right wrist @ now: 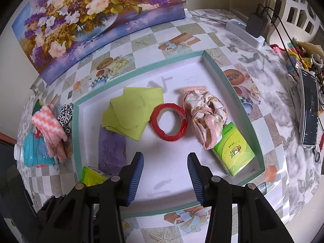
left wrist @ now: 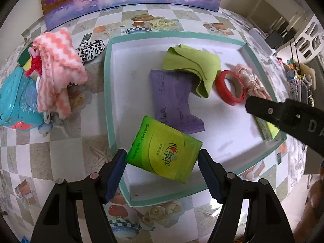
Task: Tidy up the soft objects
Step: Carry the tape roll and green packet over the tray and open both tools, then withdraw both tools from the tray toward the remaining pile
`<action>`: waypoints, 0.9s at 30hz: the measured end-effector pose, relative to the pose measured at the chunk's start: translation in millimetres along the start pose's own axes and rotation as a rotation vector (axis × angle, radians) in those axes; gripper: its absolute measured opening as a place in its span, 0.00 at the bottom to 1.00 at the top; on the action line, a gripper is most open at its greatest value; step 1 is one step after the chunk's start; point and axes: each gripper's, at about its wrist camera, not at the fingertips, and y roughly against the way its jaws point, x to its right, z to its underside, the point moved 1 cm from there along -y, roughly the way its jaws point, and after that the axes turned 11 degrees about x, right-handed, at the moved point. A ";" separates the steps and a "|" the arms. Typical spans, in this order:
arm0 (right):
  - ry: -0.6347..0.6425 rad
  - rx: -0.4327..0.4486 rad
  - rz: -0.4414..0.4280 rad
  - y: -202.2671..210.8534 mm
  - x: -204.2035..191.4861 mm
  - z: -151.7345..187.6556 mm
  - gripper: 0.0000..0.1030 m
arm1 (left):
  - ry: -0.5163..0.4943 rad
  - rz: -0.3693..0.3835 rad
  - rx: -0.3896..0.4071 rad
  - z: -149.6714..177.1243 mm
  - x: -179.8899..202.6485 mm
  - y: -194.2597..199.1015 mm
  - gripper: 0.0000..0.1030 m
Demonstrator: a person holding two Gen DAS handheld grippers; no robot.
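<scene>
A white tray with a teal rim (left wrist: 107, 93) (right wrist: 243, 101) lies on the checked table. My left gripper (left wrist: 162, 160) is open around a green tissue pack (left wrist: 164, 149) at the tray's near edge; the pads look slightly apart from it. The tray also holds a purple pack (left wrist: 172, 99) (right wrist: 111, 147), a green cloth (left wrist: 192, 64) (right wrist: 131, 111), a red tape roll (left wrist: 229, 87) (right wrist: 169, 121), a peach cloth (right wrist: 204, 113) and a second green tissue pack (right wrist: 232, 151). My right gripper (right wrist: 165, 162) is open and empty above the tray's near middle.
Left of the tray lie a pink-and-white zigzag cloth (left wrist: 58, 66) (right wrist: 50, 129), a leopard-print item (left wrist: 91, 50) and a teal toy case (left wrist: 16, 103). A flower painting (right wrist: 91, 20) stands at the back. A power strip (right wrist: 245, 32) and a phone (right wrist: 308, 109) are at the right.
</scene>
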 end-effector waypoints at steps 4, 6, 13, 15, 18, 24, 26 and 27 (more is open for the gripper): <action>0.002 0.002 0.002 0.1 -0.4 -0.8 0.47 | 0.004 0.003 0.016 -3.2 0.4 4.5 0.72; 0.003 0.007 0.002 1.4 -0.6 -1.4 0.47 | 0.008 0.010 0.028 -5.1 -1.0 7.8 0.72; 0.009 0.022 0.004 5.2 -1.5 -4.0 0.47 | -0.013 -0.004 0.082 -11.4 -0.2 17.4 0.84; 0.008 0.023 0.005 5.2 -1.4 -4.1 0.47 | -0.002 -0.017 0.091 -12.2 -4.8 19.5 0.84; 0.007 0.022 0.006 4.6 -1.0 -3.8 0.47 | 0.046 -0.047 0.111 -15.1 -17.6 22.2 0.84; 0.015 0.003 0.009 -1.5 -3.1 -1.3 0.48 | 0.170 -0.120 0.141 -17.9 -52.7 27.6 0.91; 0.025 -0.011 0.016 -5.3 -4.9 1.0 0.55 | 0.211 -0.144 0.153 -17.6 -64.5 29.5 0.96; 0.036 -0.018 0.026 -7.7 -6.4 2.2 0.59 | 0.223 -0.154 0.161 -17.7 -67.9 30.6 0.96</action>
